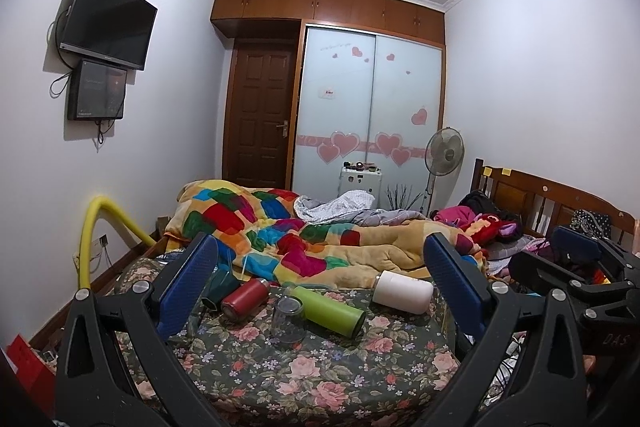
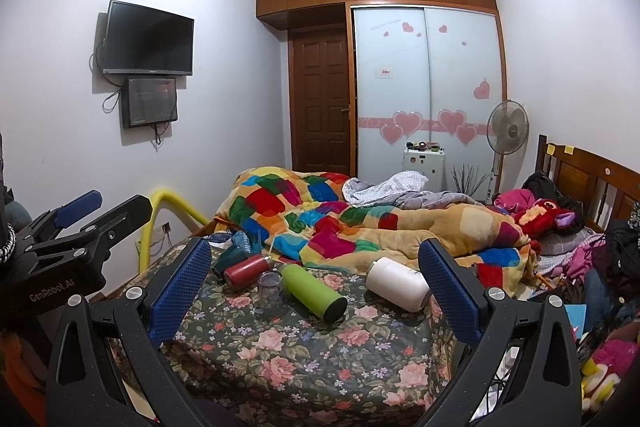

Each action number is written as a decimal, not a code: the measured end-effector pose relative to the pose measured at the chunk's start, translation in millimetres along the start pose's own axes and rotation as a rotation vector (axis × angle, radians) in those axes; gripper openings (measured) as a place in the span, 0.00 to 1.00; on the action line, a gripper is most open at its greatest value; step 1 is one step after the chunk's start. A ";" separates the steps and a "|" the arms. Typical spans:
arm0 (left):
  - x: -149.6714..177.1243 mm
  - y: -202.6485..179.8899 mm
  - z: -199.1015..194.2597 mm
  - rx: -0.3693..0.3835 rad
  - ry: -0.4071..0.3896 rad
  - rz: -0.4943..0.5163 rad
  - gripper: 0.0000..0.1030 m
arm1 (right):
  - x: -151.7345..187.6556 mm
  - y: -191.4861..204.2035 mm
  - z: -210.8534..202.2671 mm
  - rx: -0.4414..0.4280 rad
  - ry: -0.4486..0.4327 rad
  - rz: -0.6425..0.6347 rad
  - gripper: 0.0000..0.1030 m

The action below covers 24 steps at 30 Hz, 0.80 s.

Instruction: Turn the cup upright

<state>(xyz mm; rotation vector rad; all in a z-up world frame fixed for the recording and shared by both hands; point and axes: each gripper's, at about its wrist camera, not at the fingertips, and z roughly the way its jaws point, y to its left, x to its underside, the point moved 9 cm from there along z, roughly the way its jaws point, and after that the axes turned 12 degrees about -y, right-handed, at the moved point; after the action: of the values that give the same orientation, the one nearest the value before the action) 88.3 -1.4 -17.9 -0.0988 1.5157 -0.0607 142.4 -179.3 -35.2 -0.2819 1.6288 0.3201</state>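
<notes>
Several cups lie on their sides on the floral bedsheet (image 1: pixel 280 379): a white cup (image 1: pixel 403 291) (image 2: pixel 397 283), a green bottle (image 1: pixel 329 310) (image 2: pixel 313 291), a red bottle (image 1: pixel 245 297) (image 2: pixel 246 271) and a dark teal cup (image 1: pixel 219 290) (image 2: pixel 230 259). A clear glass (image 1: pixel 288 319) (image 2: pixel 269 289) stands among them. My left gripper (image 1: pixel 320 279) is open and empty, short of the cups. My right gripper (image 2: pixel 316 279) is open and empty too, also short of them. Each gripper shows in the other's view, the right (image 1: pixel 580 259) and the left (image 2: pixel 80 219).
A colourful patchwork quilt (image 1: pixel 304 239) is heaped right behind the cups. A yellow padded rail (image 1: pixel 100 227) runs along the bed's left edge. Clothes and toys (image 2: pixel 560 227) pile up by the wooden headboard (image 2: pixel 592 179) on the right. A fan (image 2: pixel 507 131) and wardrobe stand beyond.
</notes>
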 end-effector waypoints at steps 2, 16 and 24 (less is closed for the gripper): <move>-0.2 0.6 0.0 0.000 0.000 0.001 1.00 | 0.2 0.2 0.1 0.000 0.000 -0.001 1.00; 22.0 13.9 31.5 -0.025 0.059 0.000 1.00 | 9.3 -13.3 26.9 0.033 0.069 -0.001 1.00; 77.3 37.7 82.0 -0.079 0.198 -0.011 1.00 | 55.2 -22.1 81.3 0.043 0.214 -0.009 1.00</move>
<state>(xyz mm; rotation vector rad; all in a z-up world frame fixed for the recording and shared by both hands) 173.5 30.5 -94.3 -0.1690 1.7156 -0.0199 221.4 -169.2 -97.0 -0.2990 1.8425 0.2545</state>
